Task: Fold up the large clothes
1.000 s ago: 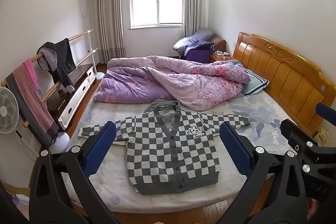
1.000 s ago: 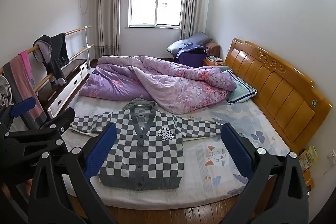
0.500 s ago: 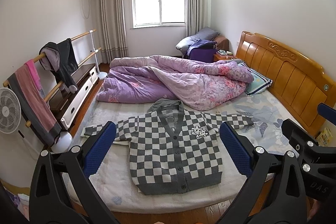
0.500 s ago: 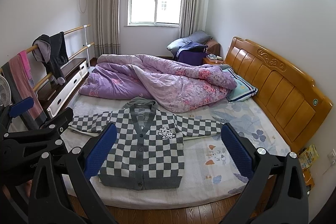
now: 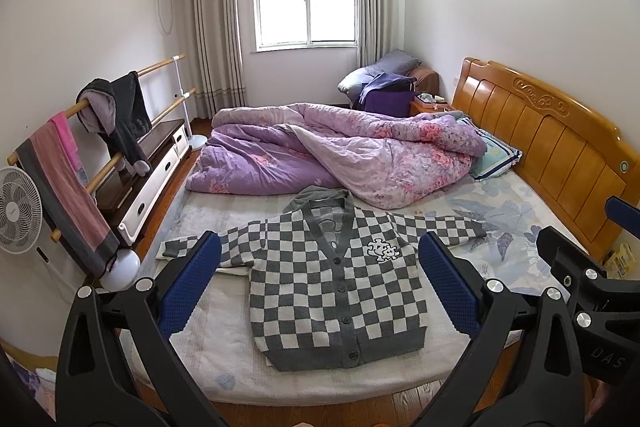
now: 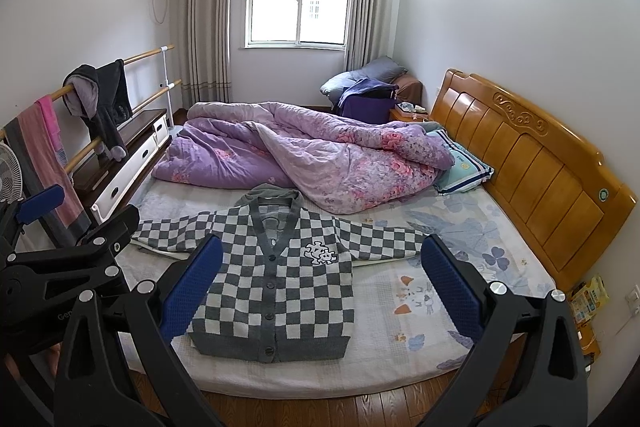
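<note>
A grey and white checkered cardigan [image 5: 336, 291] lies flat and buttoned on the bed [image 5: 224, 359], sleeves spread to both sides, collar toward the quilt. It also shows in the right wrist view [image 6: 276, 287]. My left gripper [image 5: 320, 279] is open and empty, held back from the bed's near edge, in line with the cardigan. My right gripper [image 6: 322, 279] is open and empty, held back too, a little right of the cardigan. The right gripper's body shows at the left wrist view's right edge [image 5: 592, 291].
A crumpled purple quilt [image 5: 340, 155] fills the bed's far half, touching the cardigan's collar. A wooden headboard [image 5: 552, 151] and pillow [image 5: 496, 159] are at right. A rail with hung clothes [image 5: 80, 147], a low cabinet [image 5: 156, 163] and a fan [image 5: 18, 211] stand left.
Both grippers have pulled back and risen slightly, so the bed and cardigan sit a little farther off. The cardigan has not moved. Both jaws stay open.
</note>
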Tool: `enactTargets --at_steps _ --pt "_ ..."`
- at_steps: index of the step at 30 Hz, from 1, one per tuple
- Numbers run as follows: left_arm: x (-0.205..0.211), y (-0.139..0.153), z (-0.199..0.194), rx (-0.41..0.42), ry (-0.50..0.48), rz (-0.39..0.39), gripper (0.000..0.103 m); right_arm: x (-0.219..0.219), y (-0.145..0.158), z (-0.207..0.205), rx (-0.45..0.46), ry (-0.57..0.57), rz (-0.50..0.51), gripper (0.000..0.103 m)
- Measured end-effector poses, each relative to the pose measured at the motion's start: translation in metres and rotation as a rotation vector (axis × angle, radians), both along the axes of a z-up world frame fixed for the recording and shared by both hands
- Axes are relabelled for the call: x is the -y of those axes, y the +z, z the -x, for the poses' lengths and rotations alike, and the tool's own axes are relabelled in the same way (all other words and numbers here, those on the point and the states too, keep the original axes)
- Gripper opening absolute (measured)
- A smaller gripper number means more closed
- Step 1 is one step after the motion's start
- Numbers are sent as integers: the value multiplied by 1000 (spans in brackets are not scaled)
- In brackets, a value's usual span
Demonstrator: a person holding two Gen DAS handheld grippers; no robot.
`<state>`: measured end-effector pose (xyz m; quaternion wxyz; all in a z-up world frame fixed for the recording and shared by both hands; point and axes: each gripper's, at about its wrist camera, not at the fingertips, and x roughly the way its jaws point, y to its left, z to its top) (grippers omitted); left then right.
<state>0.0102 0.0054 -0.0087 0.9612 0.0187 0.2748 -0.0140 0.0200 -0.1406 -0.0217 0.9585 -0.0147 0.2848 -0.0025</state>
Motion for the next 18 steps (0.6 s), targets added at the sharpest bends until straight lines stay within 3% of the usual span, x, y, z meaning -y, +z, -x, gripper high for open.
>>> enactTargets --at_steps 18 --pt "-8 0 -1 2 3 -1 98 -6 0 -3 2 6 0 96"
